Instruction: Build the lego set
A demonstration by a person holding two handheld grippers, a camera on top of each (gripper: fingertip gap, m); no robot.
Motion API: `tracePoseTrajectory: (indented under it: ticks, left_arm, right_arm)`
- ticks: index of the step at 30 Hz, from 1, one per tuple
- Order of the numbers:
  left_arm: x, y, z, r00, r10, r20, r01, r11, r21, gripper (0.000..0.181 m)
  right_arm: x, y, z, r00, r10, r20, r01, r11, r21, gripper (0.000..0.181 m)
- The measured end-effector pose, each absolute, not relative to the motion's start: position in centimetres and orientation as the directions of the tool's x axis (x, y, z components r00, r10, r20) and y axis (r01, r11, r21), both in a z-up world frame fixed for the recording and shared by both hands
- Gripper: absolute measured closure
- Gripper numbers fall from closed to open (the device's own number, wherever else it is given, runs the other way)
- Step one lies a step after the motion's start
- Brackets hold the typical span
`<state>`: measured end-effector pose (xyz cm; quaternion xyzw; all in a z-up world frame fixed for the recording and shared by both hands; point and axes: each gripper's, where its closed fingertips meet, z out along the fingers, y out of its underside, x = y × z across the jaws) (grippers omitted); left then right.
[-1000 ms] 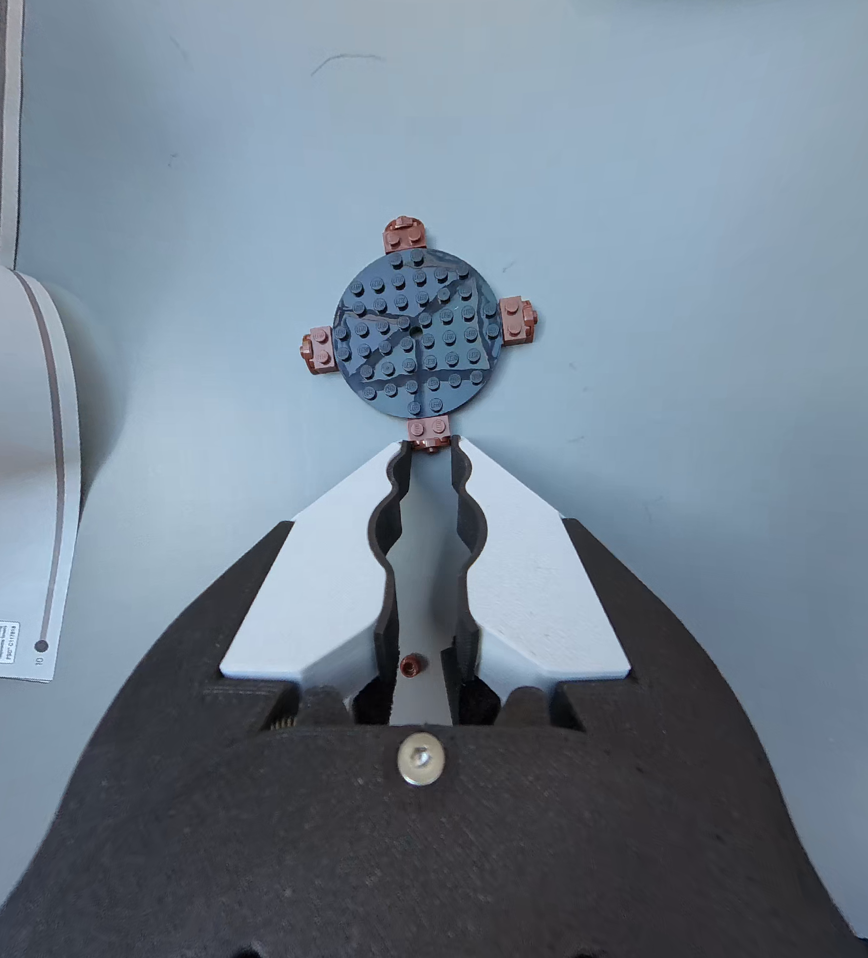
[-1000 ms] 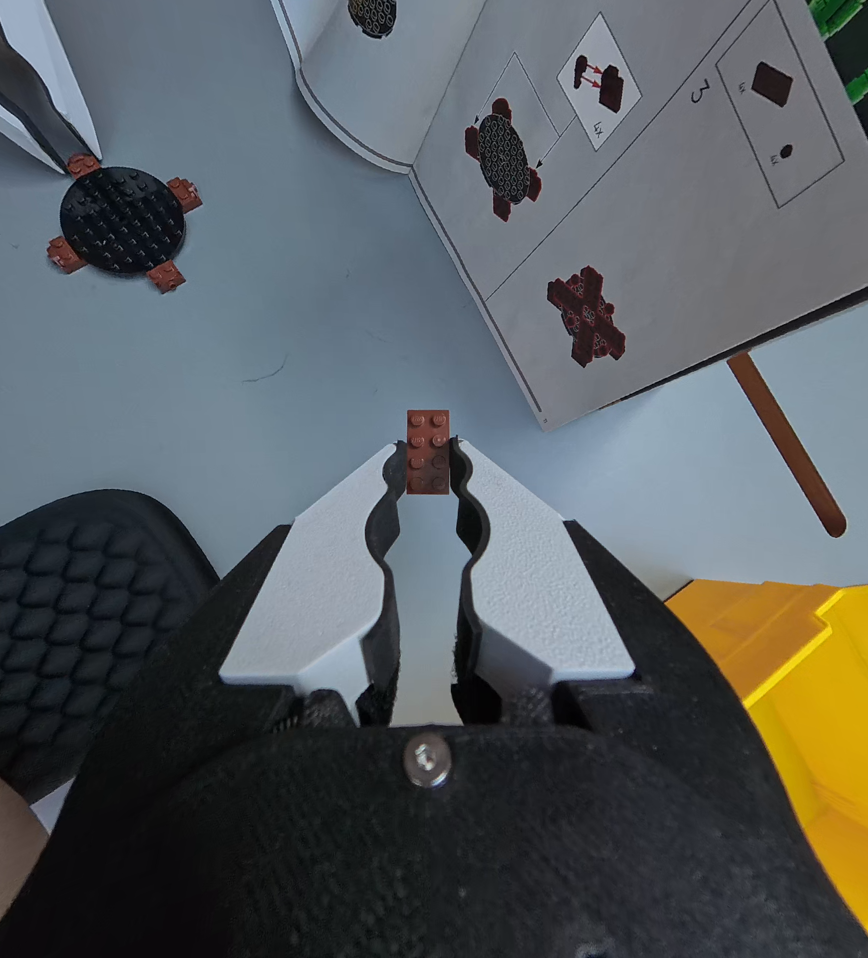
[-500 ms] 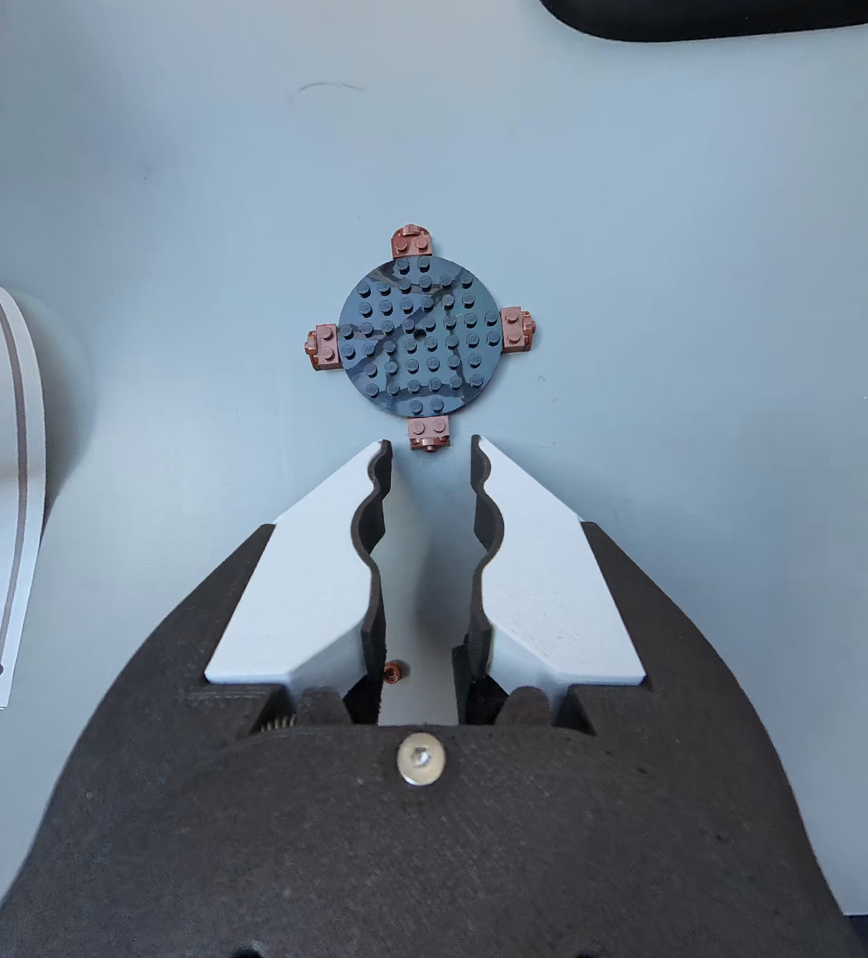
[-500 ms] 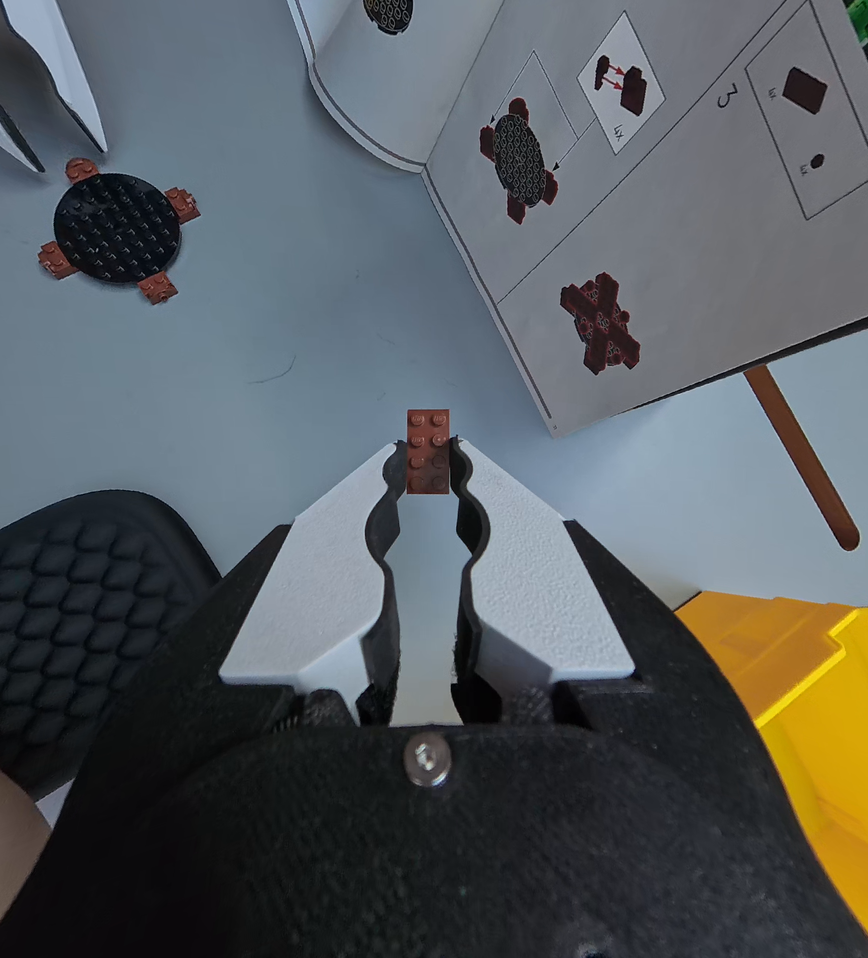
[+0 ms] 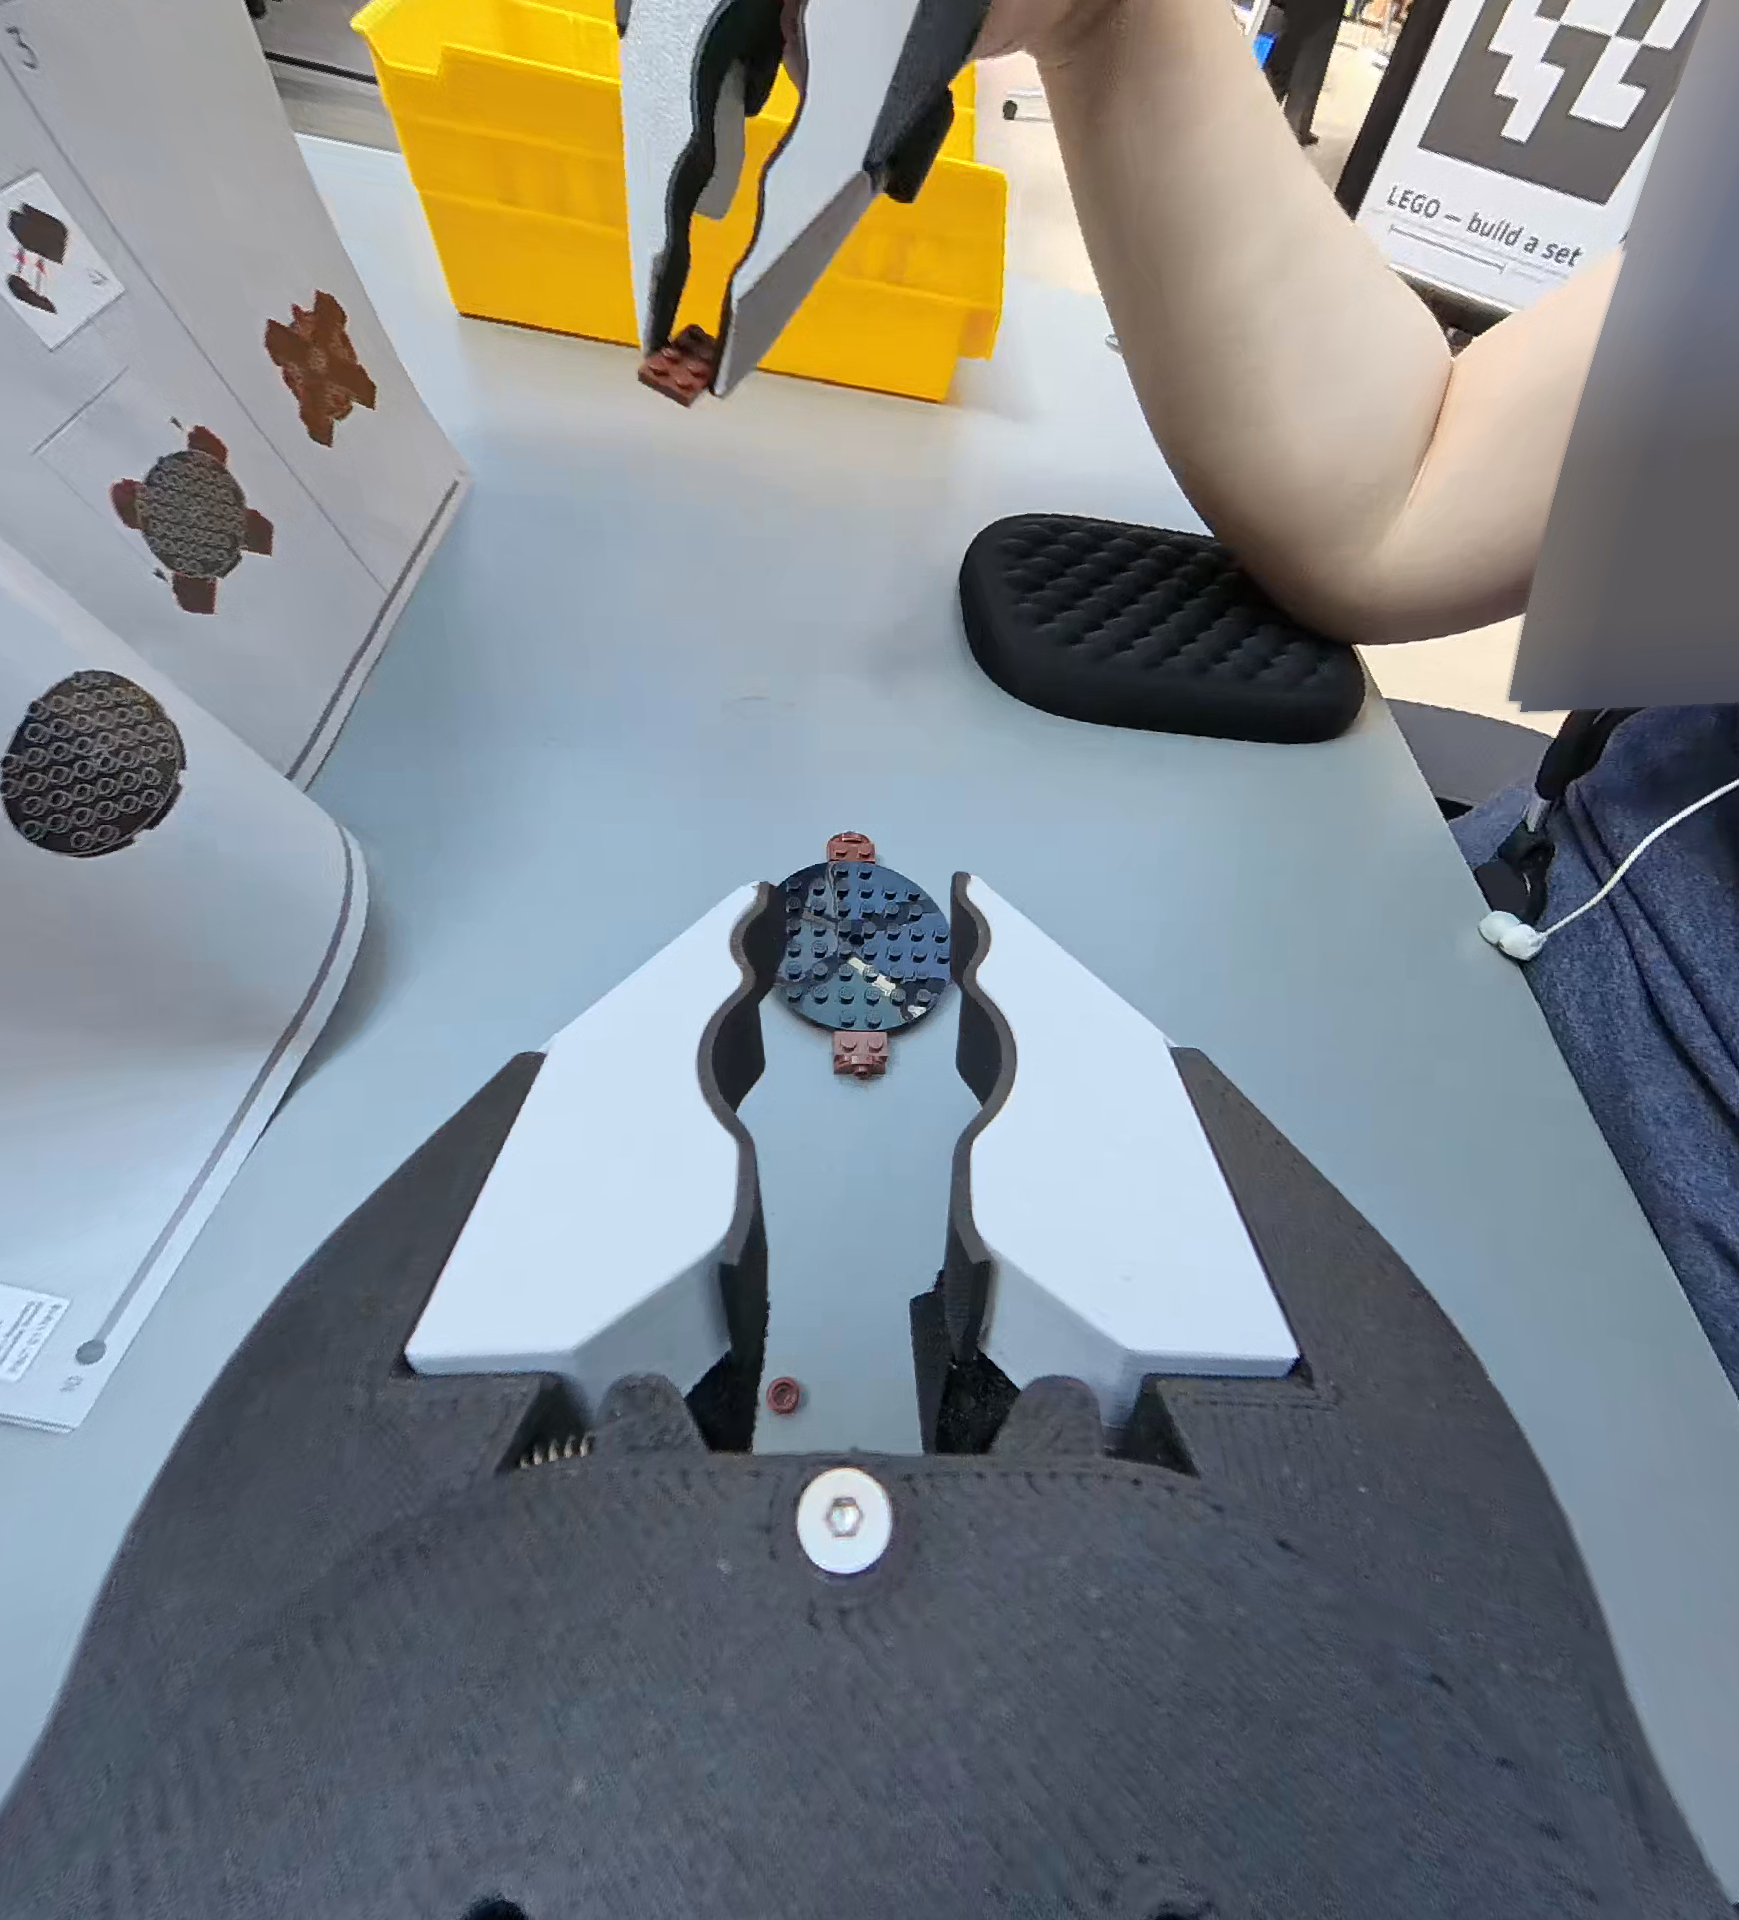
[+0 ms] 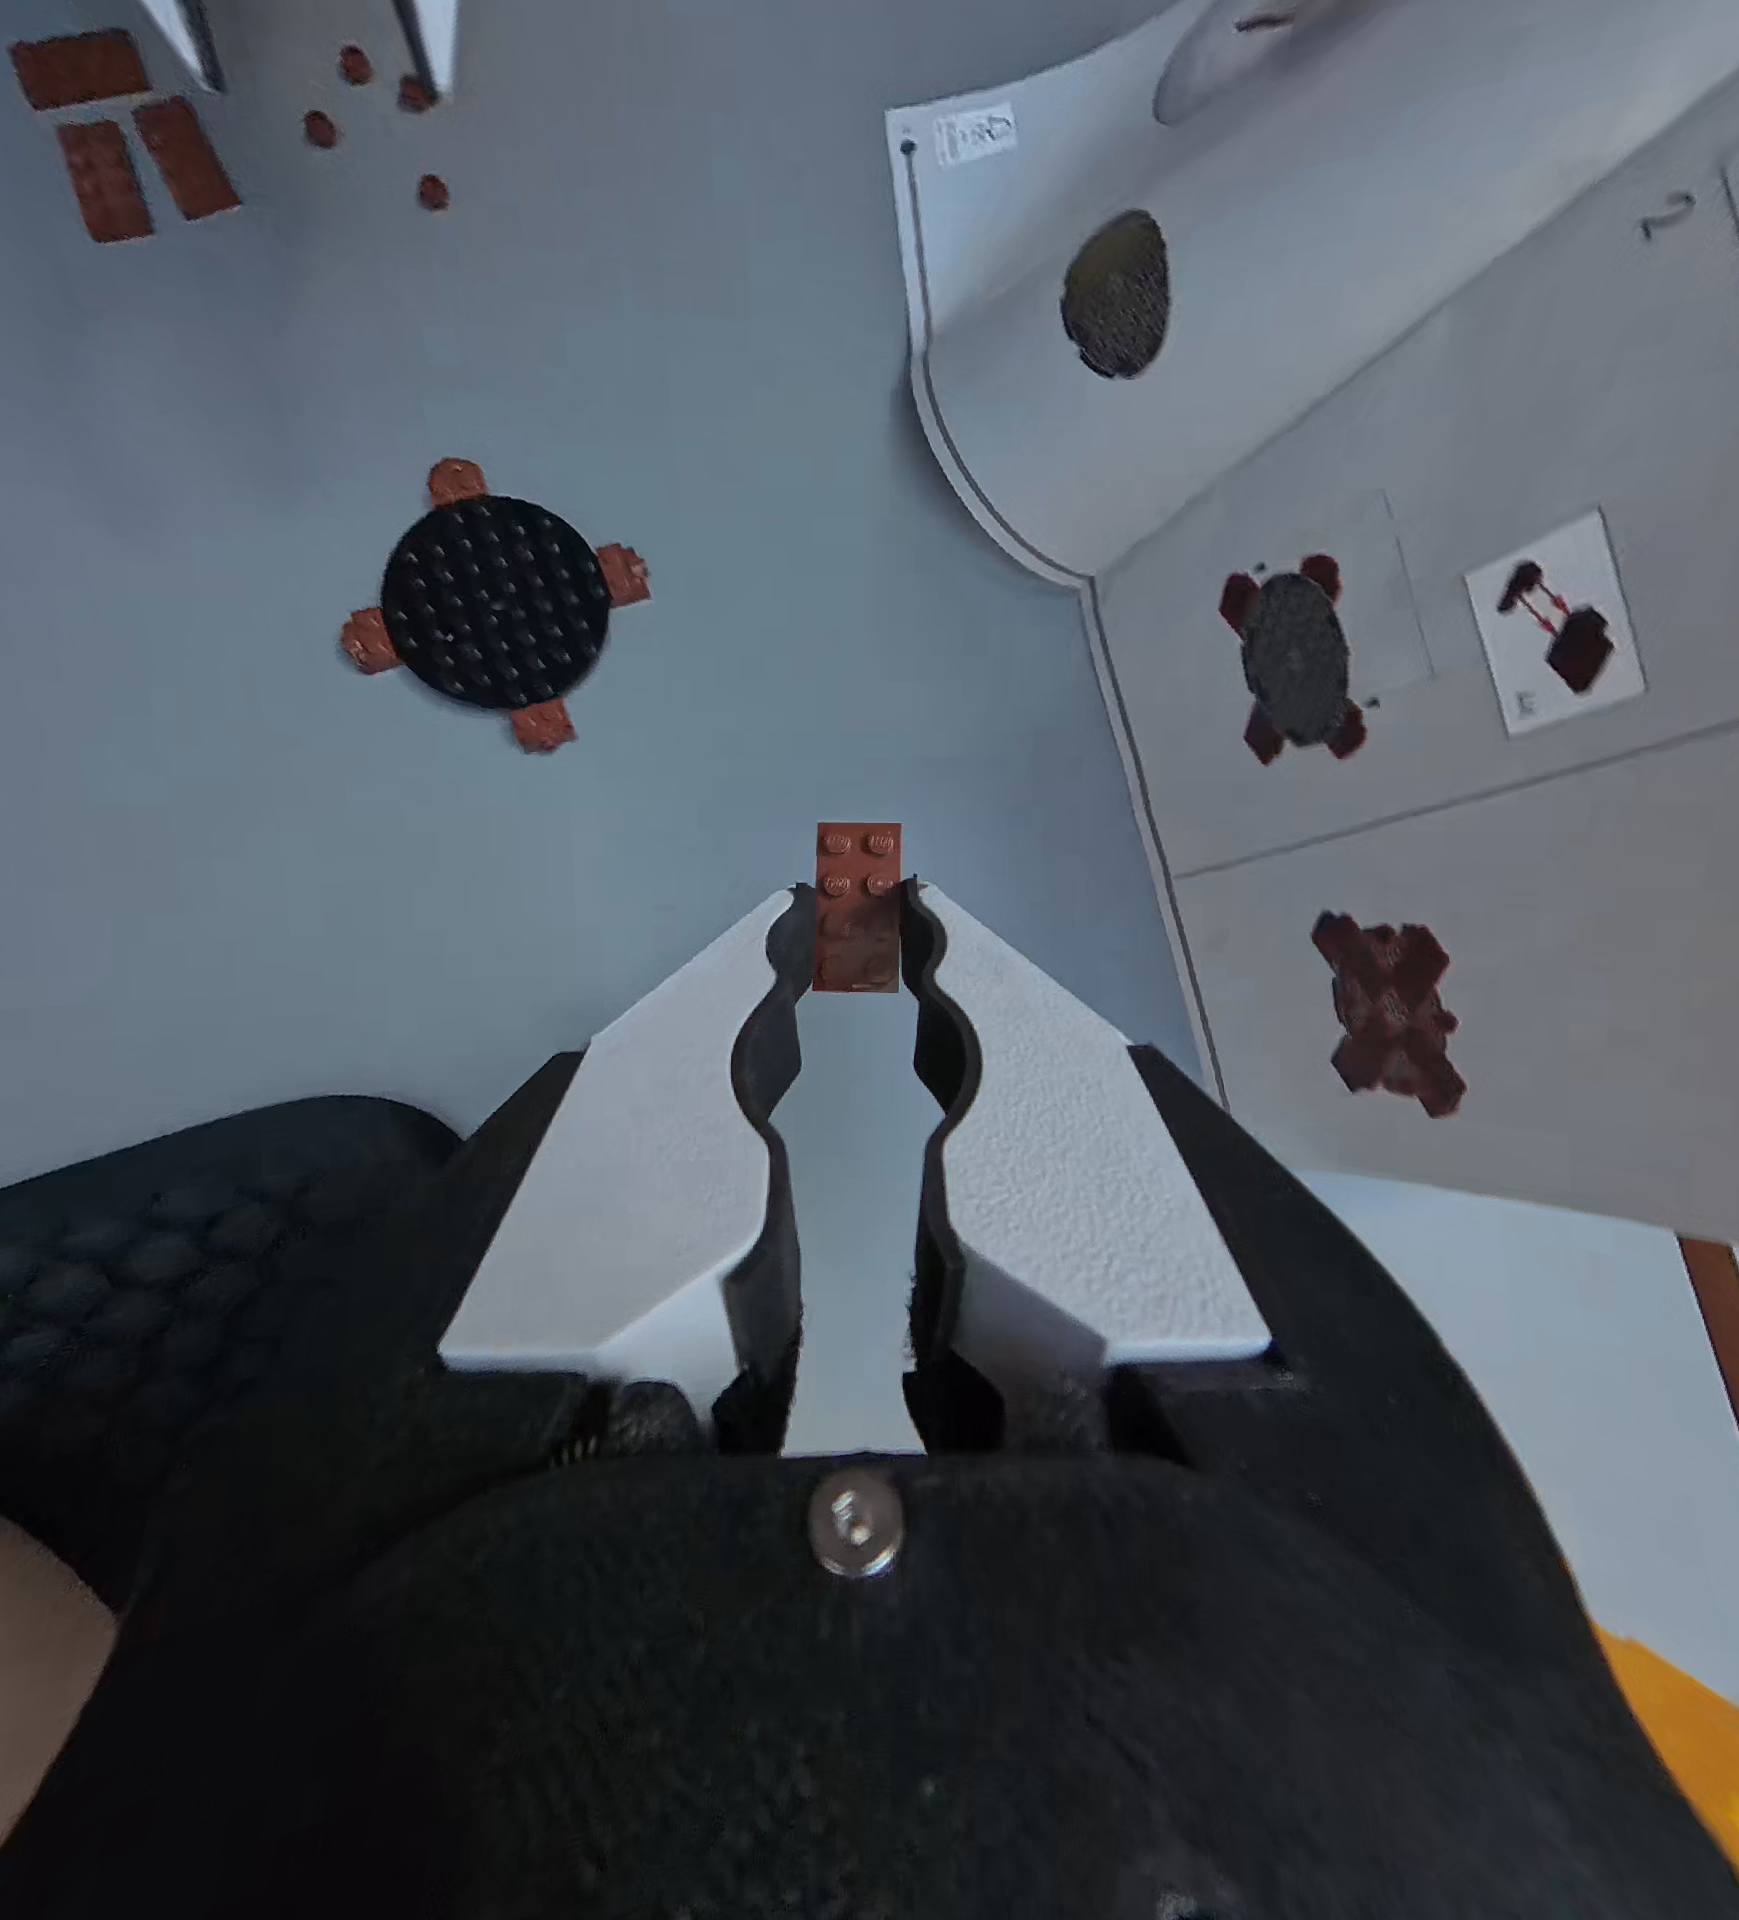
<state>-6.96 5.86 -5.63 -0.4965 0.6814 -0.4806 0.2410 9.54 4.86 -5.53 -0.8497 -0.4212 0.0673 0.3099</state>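
Your left claw (image 5: 857,896) stands open, its 2 fingers flanking the round black plate (image 5: 861,951) that lies flat on the grey surface (image 5: 699,623); whether the fingers touch the plate's sides, you cannot tell. In the right wrist view the plate shows 4 small brown pieces (image 6: 541,724) sticking out at its rim. A tiny brown round stud (image 5: 785,1395) lies on the surface between the finger roots.

Your right claw (image 6: 857,885) is closed on a brown 2-stud-wide plate (image 6: 857,902), held above the surface, about half of it poking past the fingertips. From that claw, the black plate sits at 10 o'clock, and the open instruction booklet (image 6: 1571,935) at 2 o'clock. Loose brown pieces (image 6: 127,135) lie far off at 11 o'clock. A black padded rest (image 5: 1156,634) carries your forearm (image 5: 1291,343), and a yellow bin (image 5: 543,197) stands behind.
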Motion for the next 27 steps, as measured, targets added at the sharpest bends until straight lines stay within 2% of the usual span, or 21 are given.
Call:
tracePoseTrajectory:
  ticks: [5, 11, 14, 20, 23, 27]
  left_arm:
    - [-7.4, 6.1, -5.7, -0.385, -0.915, 0.124, -0.46, 0.073, -0.885, 0.149]
    - [-7.7, 5.7, -5.0, -0.394, -0.913, 0.104, -0.46, 0.098, -0.882, 0.15]
    - [-8.1, 6.7, -5.7, -0.361, -0.929, 0.077, -0.49, 0.119, -0.864, 0.15]
    - [-7.3, 6.2, -7.8, -0.356, -0.926, 0.128, -0.521, 0.083, -0.849, 0.149]
    - [-6.7, 5.3, -9.2, -0.375, -0.921, 0.103, -0.545, 0.129, -0.829, 0.147]
    - [-7.0, 5.1, -12.2, -0.378, -0.925, 0.028, -0.621, 0.231, -0.749, 0.147]
  right_arm:
    - [1.1, 5.5, -7.2, 0.444, 0.893, 0.076, 0.755, -0.327, -0.569, 0.166]
    - [-5.6, 4.6, -10.7, 0.282, 0.959, -0.018, 0.813, -0.249, -0.527, 0.167]
    - [-6.4, 4.4, -12.4, 0.27, 0.962, -0.039, 0.836, -0.254, -0.487, 0.167]
    - [-6.4, 4.5, -13.7, 0.291, 0.955, -0.049, 0.833, -0.278, -0.479, 0.167]
    - [-6.5, 4.6, -13.6, 0.301, 0.952, -0.052, 0.826, -0.288, -0.484, 0.167]
    - [-6.5, 4.6, -13.9, 0.3, 0.953, -0.04, 0.839, -0.283, -0.465, 0.167]
